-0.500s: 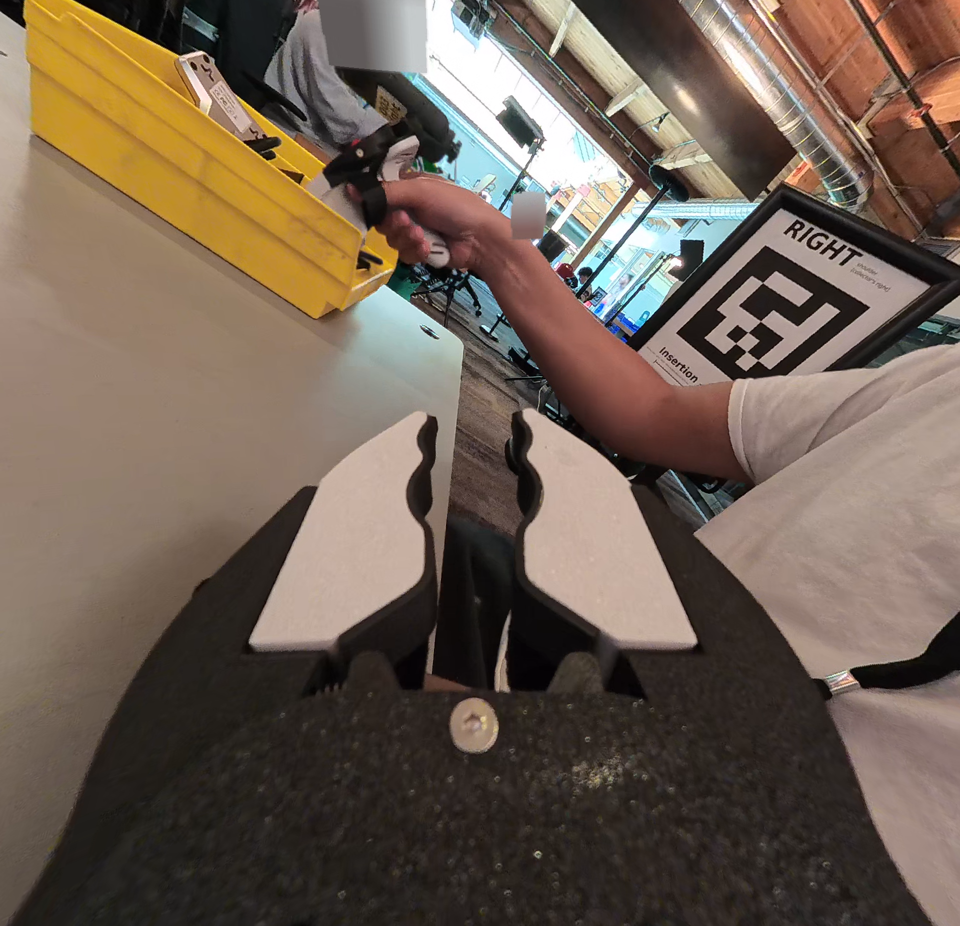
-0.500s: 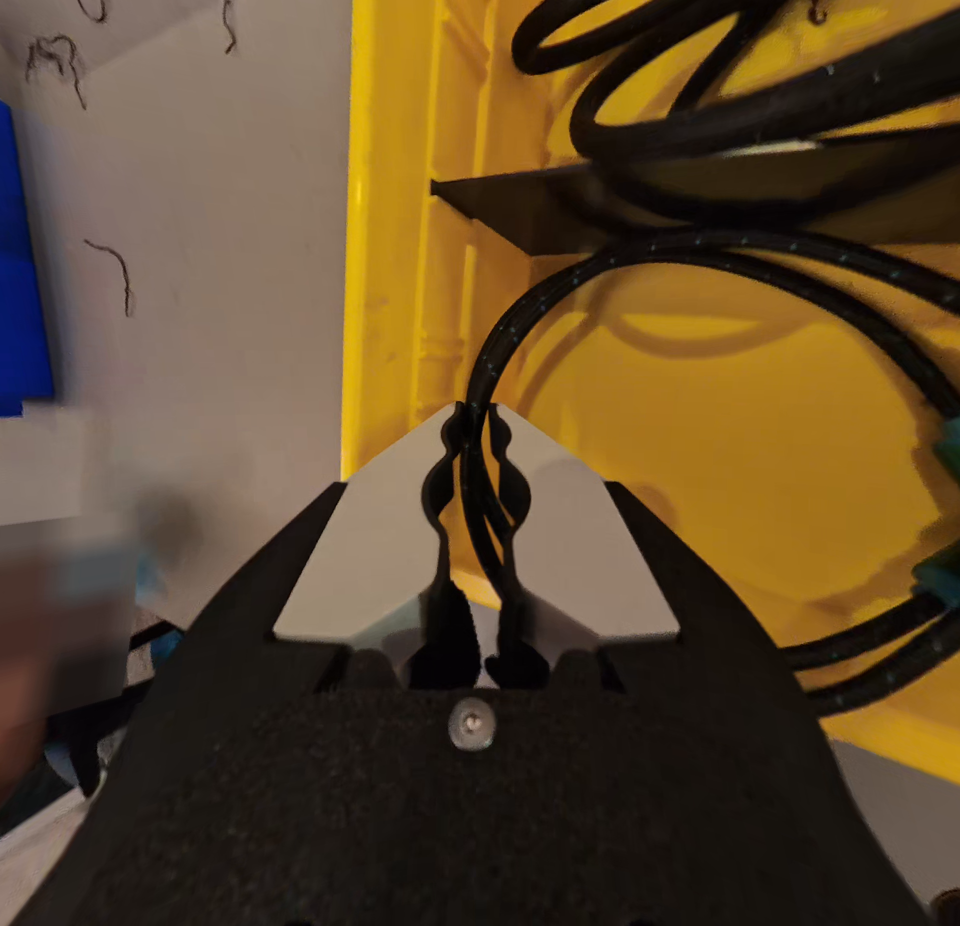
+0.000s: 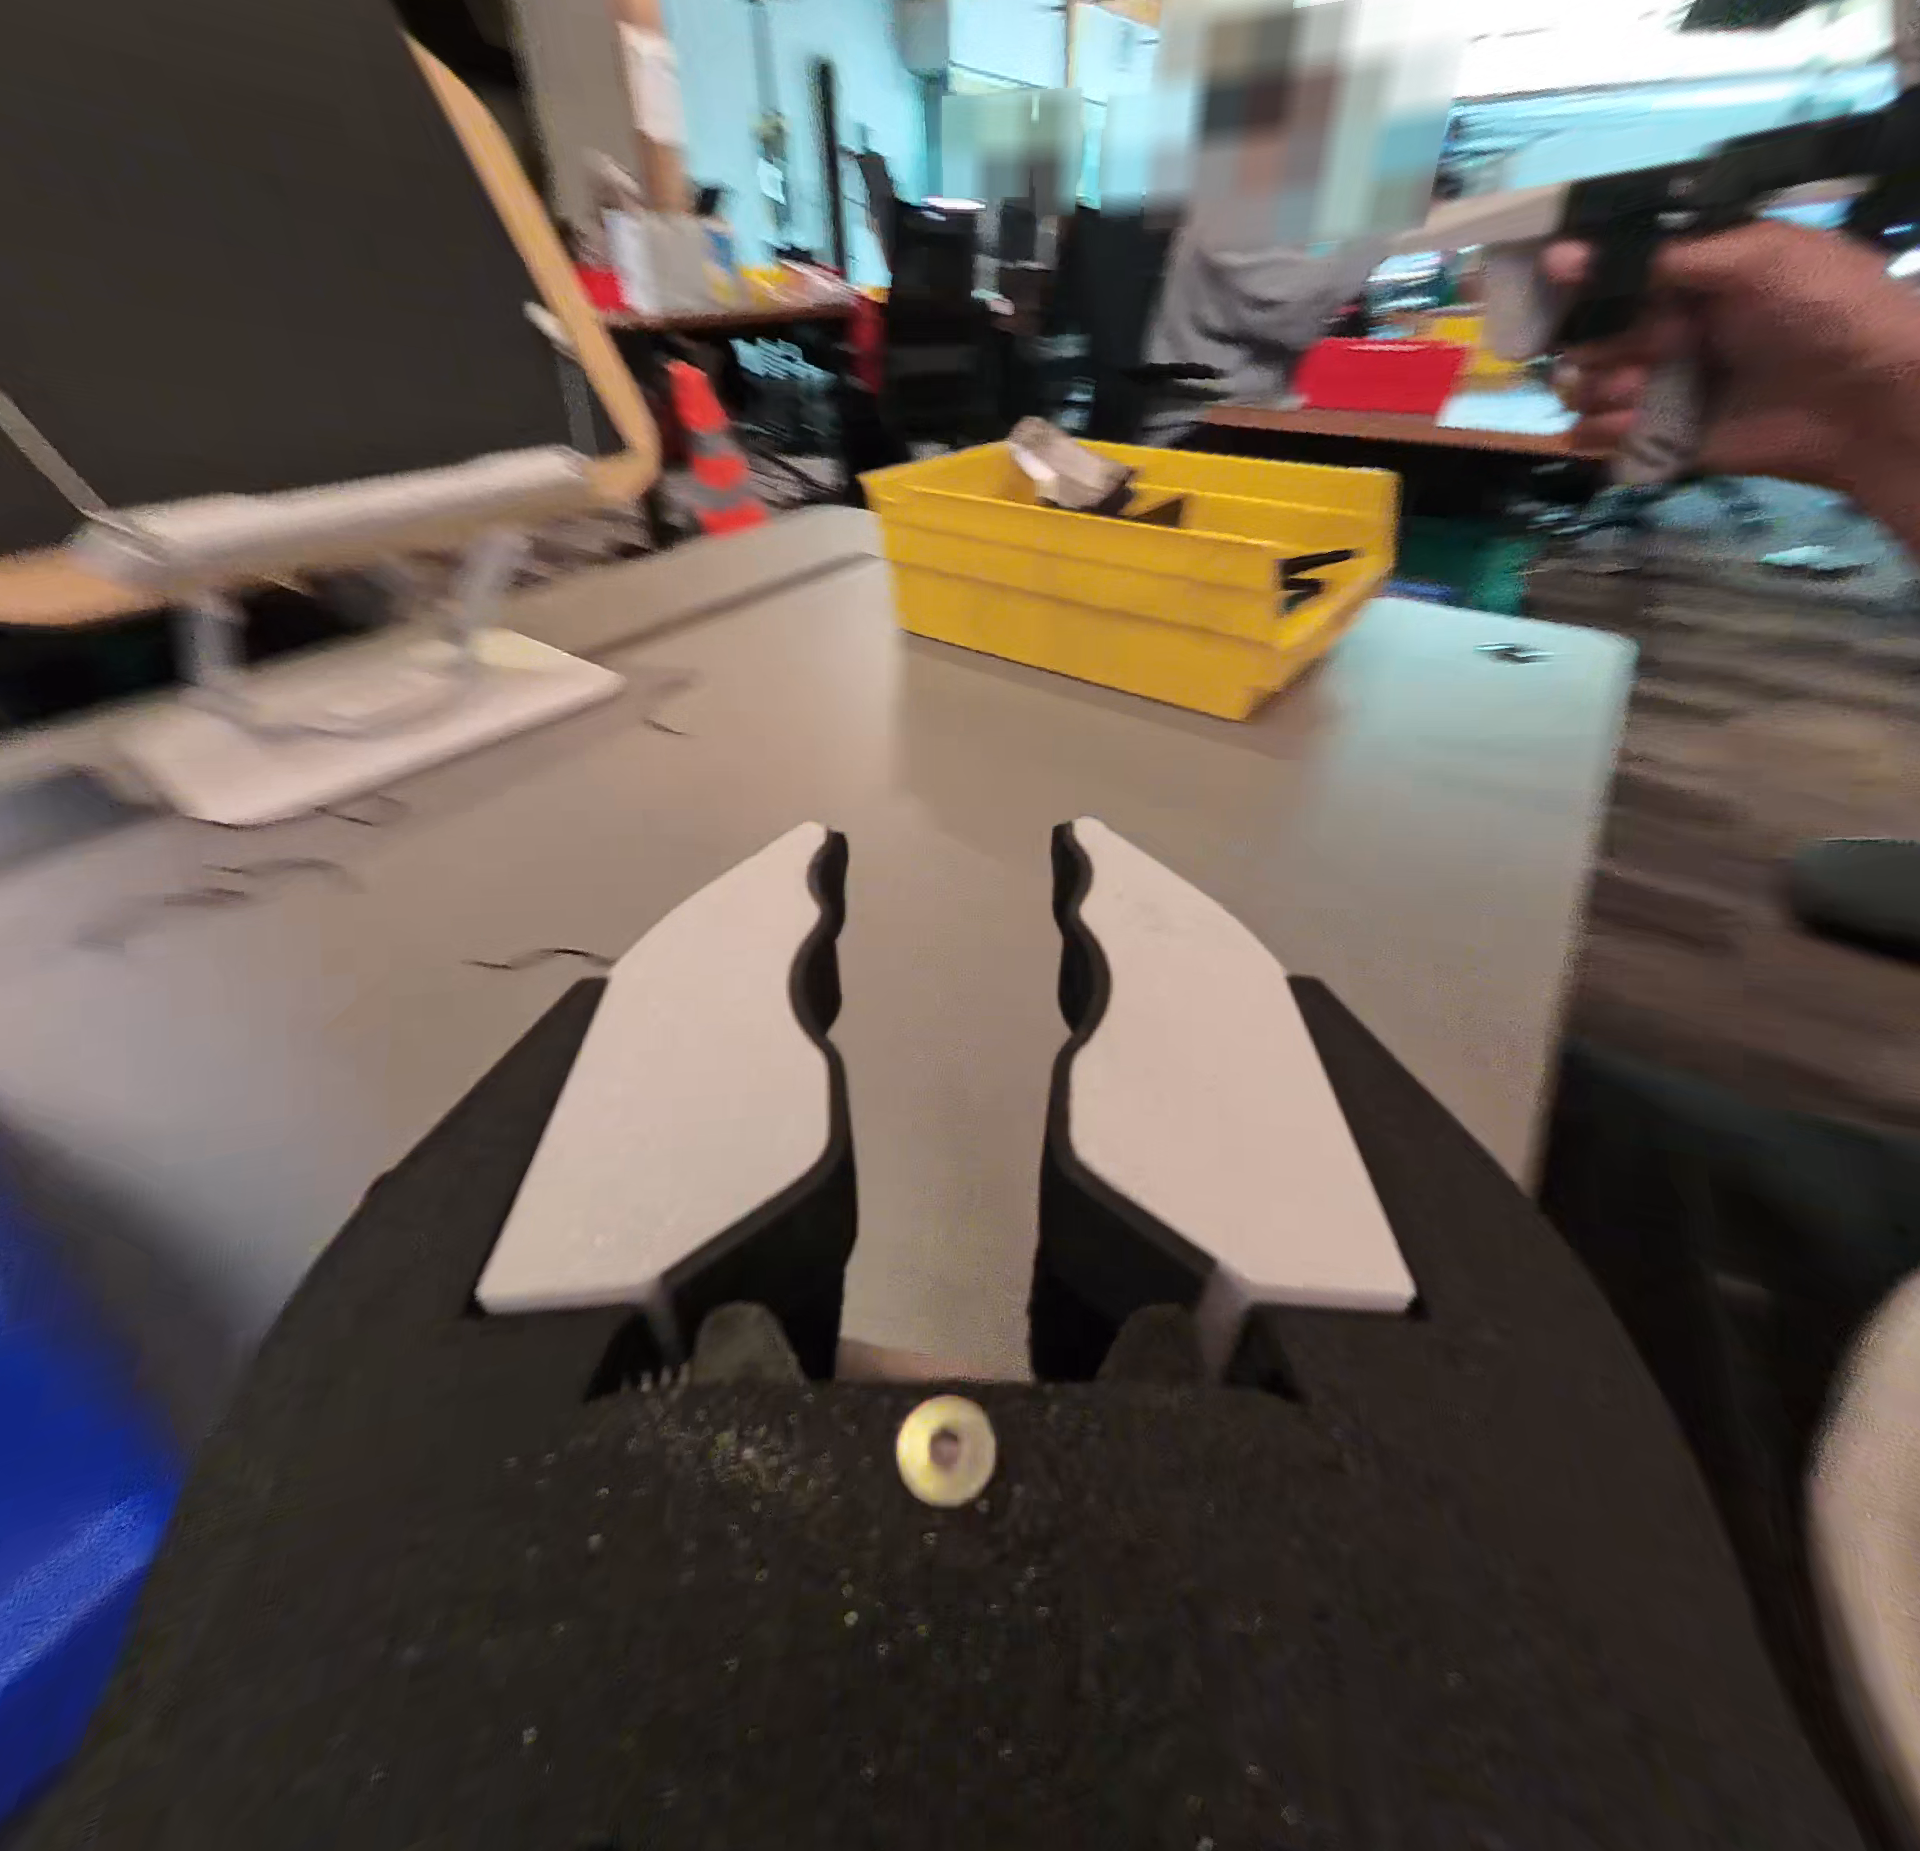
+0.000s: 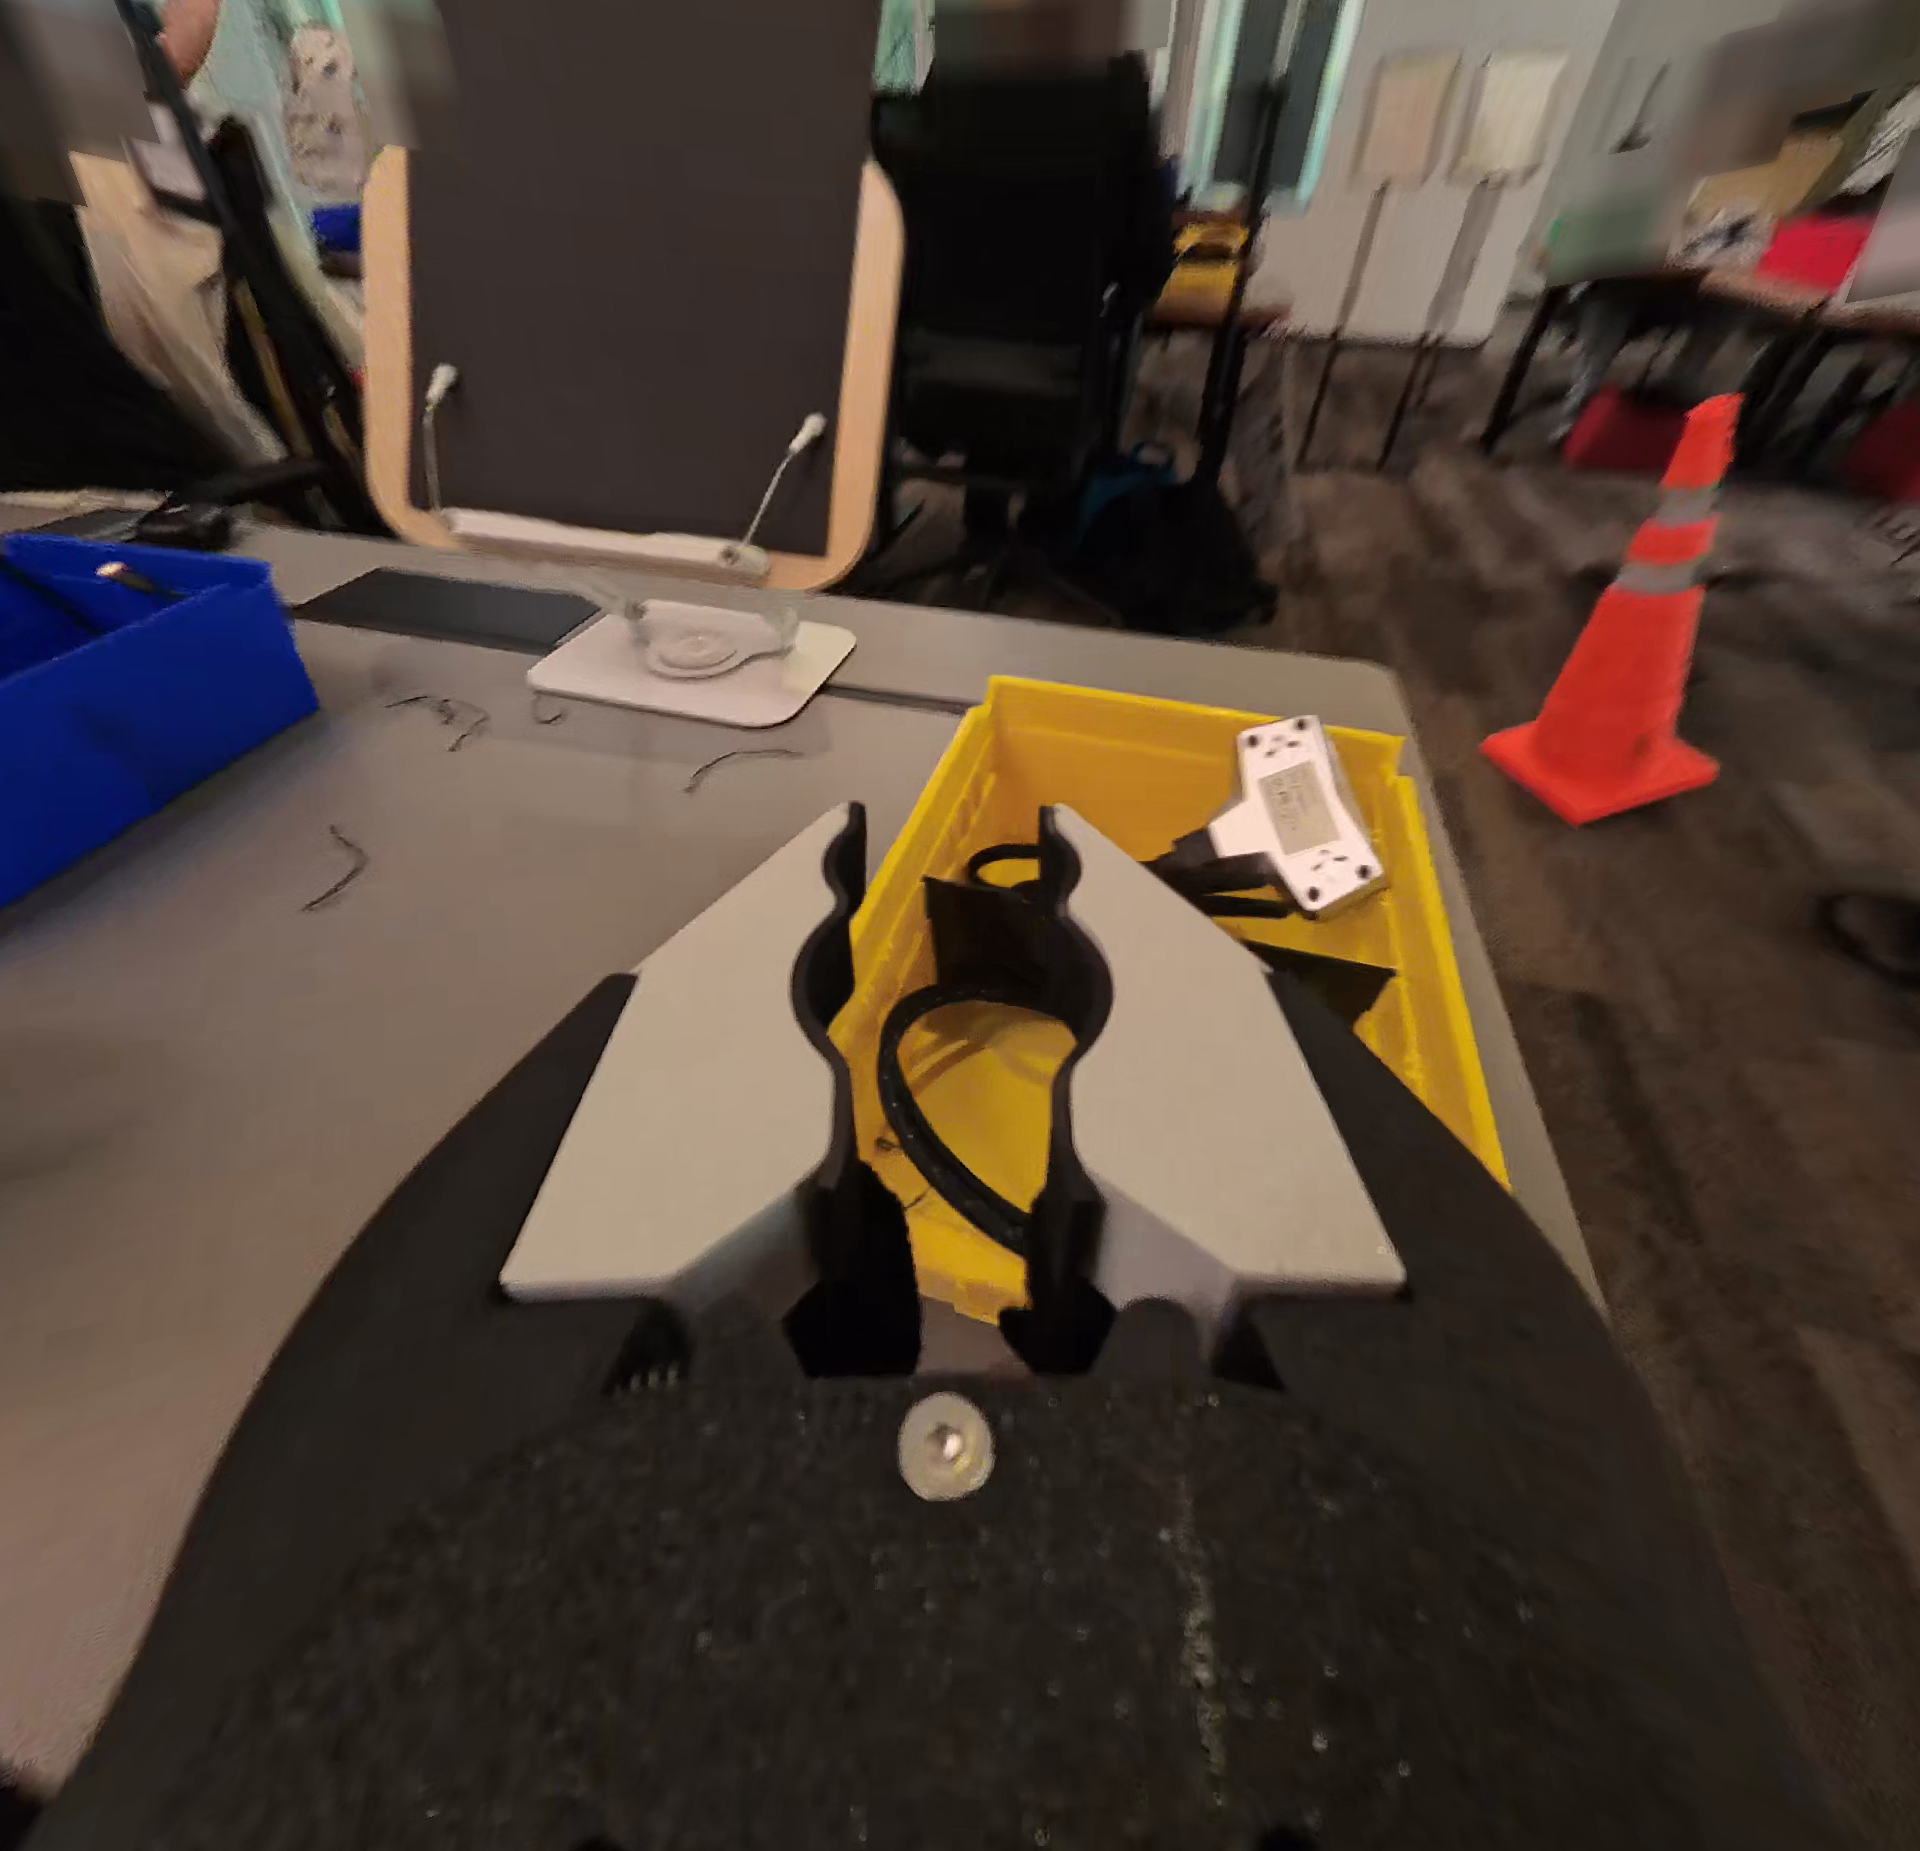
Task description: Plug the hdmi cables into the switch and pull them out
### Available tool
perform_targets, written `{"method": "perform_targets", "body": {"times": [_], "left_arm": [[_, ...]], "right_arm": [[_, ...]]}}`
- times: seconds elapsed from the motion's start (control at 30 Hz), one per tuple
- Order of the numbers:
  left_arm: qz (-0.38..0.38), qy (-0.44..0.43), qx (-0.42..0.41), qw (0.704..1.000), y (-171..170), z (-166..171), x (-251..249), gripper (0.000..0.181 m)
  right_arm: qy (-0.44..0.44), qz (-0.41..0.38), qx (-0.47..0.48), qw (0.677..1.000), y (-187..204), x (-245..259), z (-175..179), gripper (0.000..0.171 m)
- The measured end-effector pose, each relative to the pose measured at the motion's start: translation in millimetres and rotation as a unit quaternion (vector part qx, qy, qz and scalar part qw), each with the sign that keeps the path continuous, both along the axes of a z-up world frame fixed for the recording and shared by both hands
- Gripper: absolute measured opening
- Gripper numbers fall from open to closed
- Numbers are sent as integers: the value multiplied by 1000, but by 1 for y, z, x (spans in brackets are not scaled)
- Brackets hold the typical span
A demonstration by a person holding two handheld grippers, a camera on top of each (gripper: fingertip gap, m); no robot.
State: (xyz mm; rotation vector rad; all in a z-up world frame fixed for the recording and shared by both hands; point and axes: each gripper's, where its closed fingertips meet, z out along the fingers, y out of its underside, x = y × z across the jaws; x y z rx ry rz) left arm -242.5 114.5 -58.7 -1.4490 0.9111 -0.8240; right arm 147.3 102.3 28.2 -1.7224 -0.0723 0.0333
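right wrist view: the right gripper (image 4: 951,845) hangs with jaws apart, empty, above the yellow bin (image 4: 1455,1053), which holds the black hdmi cable (image 4: 914,1105) and white switch (image 4: 1304,814). the left gripper (image 3: 940,856), also spread and empty, waits over the grey table (image 3: 1195,814), probably ready to steady the switch.

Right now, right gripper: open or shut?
Open. In the right wrist view the right gripper shows a clear gap between its fingers, with the yellow bin and black cable visible through it, nothing clamped.
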Motion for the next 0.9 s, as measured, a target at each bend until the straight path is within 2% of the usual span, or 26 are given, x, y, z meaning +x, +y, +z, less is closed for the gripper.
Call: {"method": "perform_targets", "body": {"times": [0.07, 0.1, 0.17, 0.23, 0.37, 0.57, 0.8, 0.9], "left_arm": [[60, 12, 50, 997, 7, 8, -16, 38], [95, 20, 55, 994, 12, 7, -26, 40], [146, 32, 43, 988, 16, 0, -47, 46], [184, 43, 20, 982, 17, -6, -69, 47], [251, 47, -34, 966, 19, -17, -111, 43], [253, 42, -102, 961, 25, -34, -127, 39], [247, 59, -105, 962, 25, -40, -123, 39], [246, 70, -106, 961, 26, -43, -122, 39]], "right_arm": [[-17, -31, 52, 998, -8, 4, -11, 32], [-19, -22, 41, 999, -9, -1, -25, 32], [-20, -25, -7, 999, -12, -4, -58, 32], [-5, -24, -7, 1000, -15, -13, -80, 32], [53, -10, -11, 998, -11, -37, -103, 31], [69, -7, -29, 997, -2, -50, -115, 31], [79, -23, -23, 996, -6, -42, -112, 30], [95, -12, -19, 995, -10, -53, -108, 30]]}}
